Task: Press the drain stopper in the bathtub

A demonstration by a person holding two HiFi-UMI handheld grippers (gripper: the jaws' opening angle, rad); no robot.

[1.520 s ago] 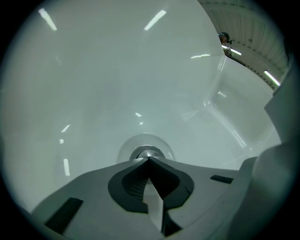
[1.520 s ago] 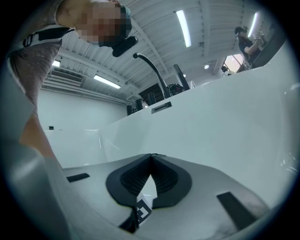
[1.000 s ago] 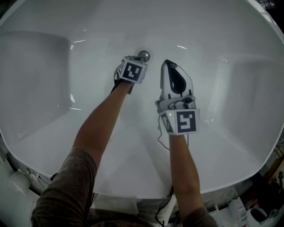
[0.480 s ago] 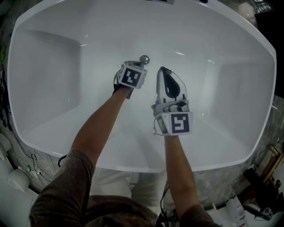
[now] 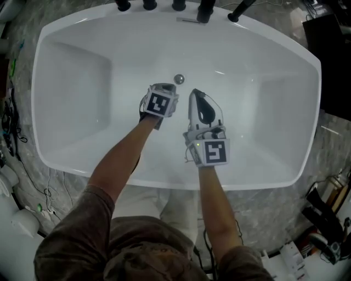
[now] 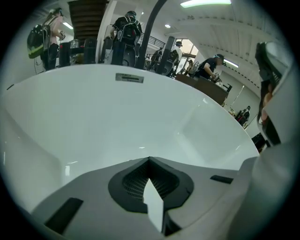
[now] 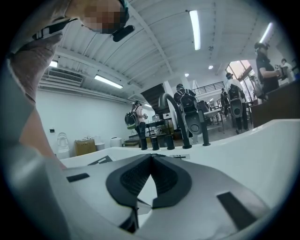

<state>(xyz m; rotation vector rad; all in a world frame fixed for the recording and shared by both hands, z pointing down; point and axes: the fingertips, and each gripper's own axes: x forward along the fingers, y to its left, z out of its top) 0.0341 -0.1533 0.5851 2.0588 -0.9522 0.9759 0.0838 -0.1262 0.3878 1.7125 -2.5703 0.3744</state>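
Note:
A round chrome drain stopper sits on the floor of the white bathtub, near the far wall. My left gripper hangs just left of and nearer than the stopper, apart from it, jaws shut and empty. In the left gripper view its tips meet in front of the bare tub wall; the stopper is hidden there. My right gripper hovers to the right of the stopper, also shut with nothing in it. Its tips point at the tub's far rim.
Dark tap fittings and a spout stand along the far rim. A small overflow plate is on the far wall. Stone floor, cables and bottles surround the tub. People stand in the room behind.
The view has pulled back and up, so the whole tub shows now. Both grippers have lifted away from the stopper, which appears smaller and clear of the left gripper.

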